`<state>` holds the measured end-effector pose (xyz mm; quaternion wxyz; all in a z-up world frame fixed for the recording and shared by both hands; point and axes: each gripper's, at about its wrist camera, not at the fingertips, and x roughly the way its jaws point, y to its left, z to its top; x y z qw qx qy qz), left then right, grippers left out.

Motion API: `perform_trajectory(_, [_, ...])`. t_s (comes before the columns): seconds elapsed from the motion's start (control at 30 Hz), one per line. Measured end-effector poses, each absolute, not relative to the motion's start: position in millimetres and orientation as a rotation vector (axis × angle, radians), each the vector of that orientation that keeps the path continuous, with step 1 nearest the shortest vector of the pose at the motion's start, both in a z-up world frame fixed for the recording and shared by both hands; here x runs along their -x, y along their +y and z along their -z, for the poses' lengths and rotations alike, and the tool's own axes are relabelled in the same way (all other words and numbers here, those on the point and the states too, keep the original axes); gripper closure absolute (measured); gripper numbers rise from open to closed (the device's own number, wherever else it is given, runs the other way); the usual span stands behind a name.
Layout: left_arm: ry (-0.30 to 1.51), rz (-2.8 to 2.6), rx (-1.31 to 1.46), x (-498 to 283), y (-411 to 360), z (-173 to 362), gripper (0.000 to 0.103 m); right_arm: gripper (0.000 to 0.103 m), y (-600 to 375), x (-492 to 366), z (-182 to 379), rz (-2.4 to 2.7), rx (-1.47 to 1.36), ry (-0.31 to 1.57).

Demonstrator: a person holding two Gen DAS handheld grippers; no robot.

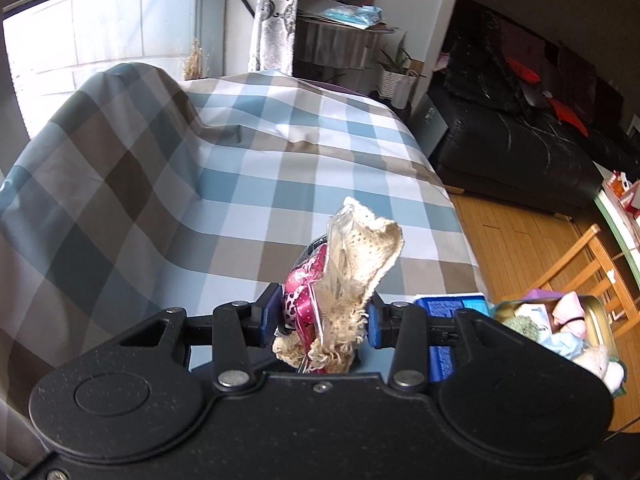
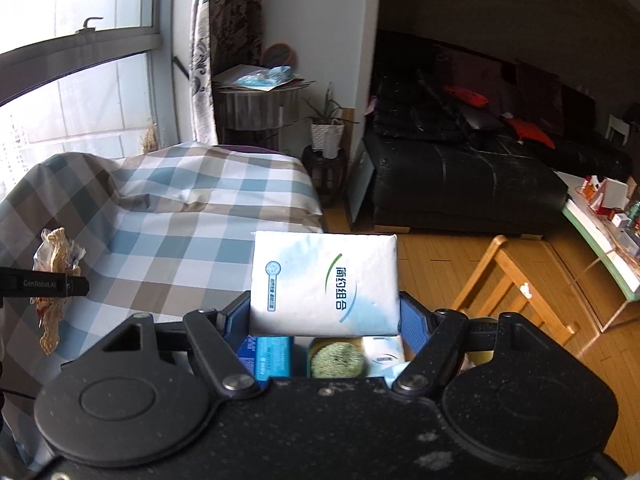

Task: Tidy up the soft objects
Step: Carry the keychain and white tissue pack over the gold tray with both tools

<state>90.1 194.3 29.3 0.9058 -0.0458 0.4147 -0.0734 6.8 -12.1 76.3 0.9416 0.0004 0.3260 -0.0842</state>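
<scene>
The left tool [image 1: 323,316] is clamped on a bundle of soft things: a cream crocheted piece [image 1: 370,248] in crinkly clear wrap with a pink ribbon [image 1: 301,298] tucked against its left side. The bundle stands up between the blue pads [image 1: 269,312] and pokes out toward twelve o'clock, with frayed cream ends hanging down behind the pads. Beneath and beyond it spreads the checked bedspread [image 1: 224,168] in blue, brown and white. At four o'clock in the left wrist view sits a metal tin [image 1: 600,322] holding small soft toys, with a blue box [image 1: 448,308] just beside it on its left.

The right tool [image 2: 325,312] holds a white tissue pack [image 2: 325,284] with green and blue print, gripped by its two short sides, so the fingers stand fairly wide apart around it. The pack lies flat and level, facing the camera. Directly below it, at six o'clock, are a blue carton [image 2: 269,358], a green knitted ball [image 2: 338,361] in the tin, and another white packet [image 2: 386,354]. At nine o'clock in the right wrist view, the left tool's black finger crosses the cream bundle above the bedspread. At three o'clock stands a wooden chair [image 2: 516,292] on the wood floor [image 2: 432,256], and at one o'clock a black sofa [image 2: 460,176].
</scene>
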Motion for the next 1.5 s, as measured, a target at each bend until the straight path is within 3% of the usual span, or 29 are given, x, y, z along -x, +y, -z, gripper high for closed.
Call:
perform_trajectory(0.33, [0.928, 0.334, -0.013, -54.5, 127.1, -23.0, 0.061, 0.030, -115.3, 71.6, -83.0, 0.457, -0.131, 0.619])
perform_trajectory(0.67, [0.993, 0.389, -0.110, -23.6, 74.4, -14.4, 0.061, 0.030, -179.6, 102.1, -50.8, 0.551, -0.327, 0.654])
perform_trajectory(1.5, [1.081, 0.488, -0.177, -38.9, -57.5, 2.6, 0.061, 0.029, -235.8, -16.7, -19.2, 0.563, -0.359, 0.715])
